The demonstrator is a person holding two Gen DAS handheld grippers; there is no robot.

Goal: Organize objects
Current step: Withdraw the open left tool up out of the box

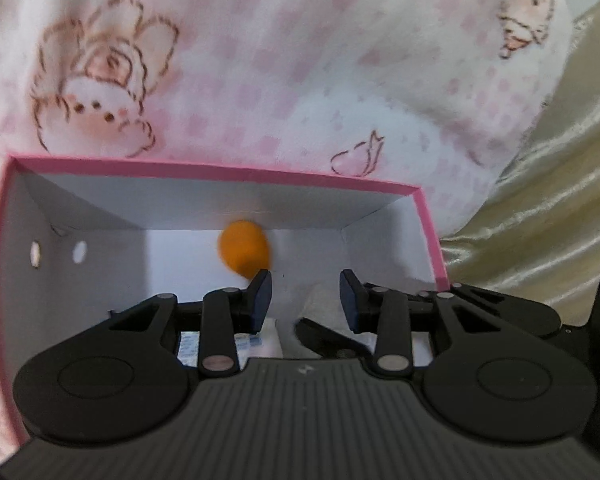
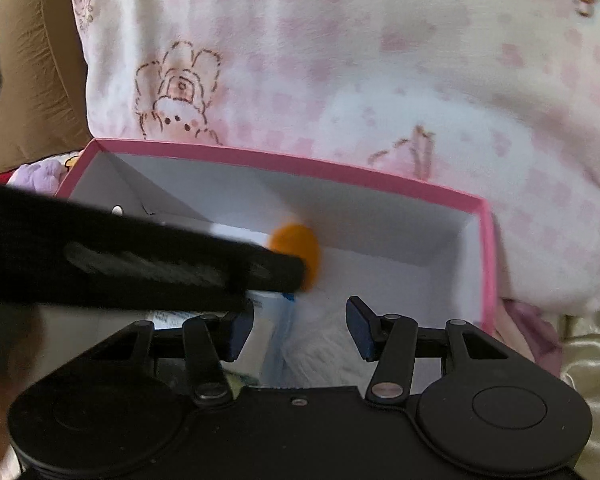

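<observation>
A white cardboard box with a pink rim (image 1: pixel 220 170) (image 2: pixel 300 166) lies open on the bed. Inside, an orange ball (image 1: pixel 244 250) (image 2: pixel 296 240) shows blurred near the far wall. My left gripper (image 1: pixel 306 296) hangs over the box, open, with nothing between its pads; the ball lies just past its left fingertip. In the right wrist view it crosses from the left as a black bar that partly covers the ball. My right gripper (image 2: pixel 300 328) is open above a white fluffy item (image 2: pixel 324 340) and a blue-and-white tube (image 2: pixel 274 320) on the box floor.
A pink-checked blanket with cartoon prints (image 1: pixel 300 60) rises behind the box. Gold satin fabric (image 1: pixel 540 200) lies to the right, a brown cushion (image 2: pixel 32 80) and a purple plush (image 2: pixel 40 174) to the left. A black clip (image 1: pixel 324 336) and printed packets (image 1: pixel 188 346) lie in the box.
</observation>
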